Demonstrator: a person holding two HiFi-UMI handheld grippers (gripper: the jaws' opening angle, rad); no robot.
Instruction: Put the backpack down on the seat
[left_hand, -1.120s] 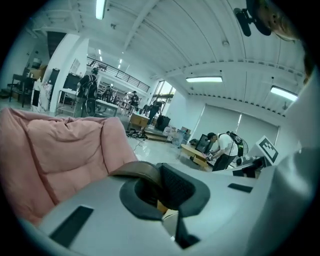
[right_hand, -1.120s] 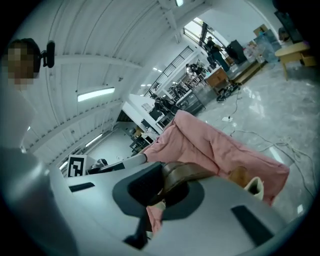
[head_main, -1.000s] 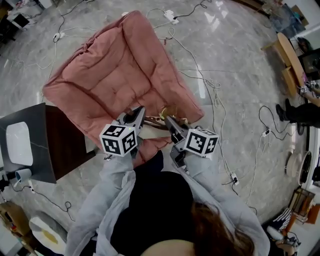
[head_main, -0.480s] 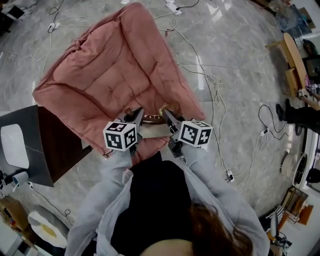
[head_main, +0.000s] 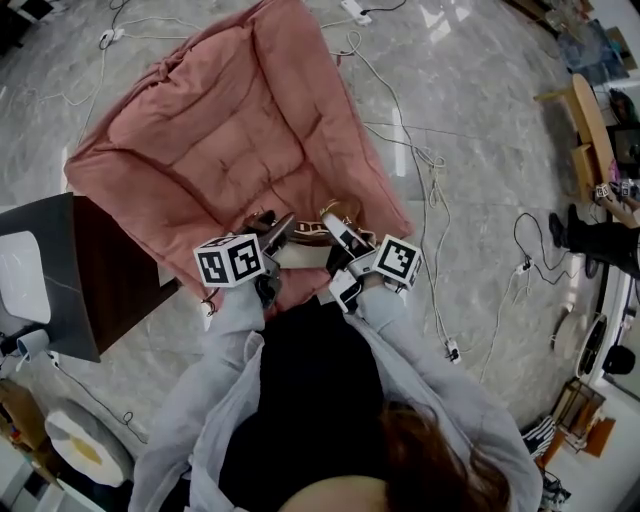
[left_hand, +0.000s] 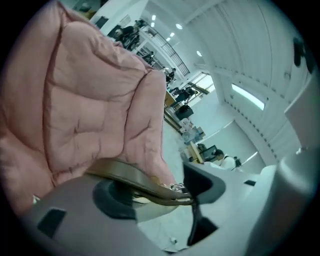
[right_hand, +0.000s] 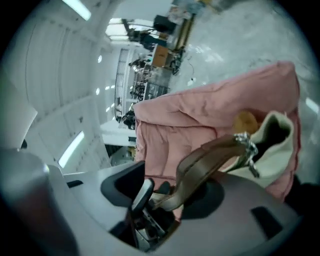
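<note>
A cream backpack (head_main: 300, 256) with brown straps (head_main: 312, 232) rests at the front edge of the pink quilted seat (head_main: 220, 140). My left gripper (head_main: 270, 230) and right gripper (head_main: 336, 224) flank it, one at each strap. In the left gripper view a brown strap (left_hand: 135, 177) lies slack across the lower jaw of the left gripper (left_hand: 160, 192). In the right gripper view the other strap (right_hand: 210, 155) loops loosely through the right gripper (right_hand: 172, 192), with the cream bag body (right_hand: 272, 145) beyond. Both pairs of jaws have just been opening and stand apart, pressing on nothing.
A dark side table (head_main: 100, 290) with a white item (head_main: 20, 290) stands just left of the seat. Cables (head_main: 420, 170) trail over the marble floor to the right. Wooden furniture (head_main: 590, 120) and a person's legs (head_main: 600, 235) are at the far right.
Both grippers have sunk toward the seat's front edge and rolled. Their jaws, shut on the straps before, now stand apart. The backpack sits lower on the cushion.
</note>
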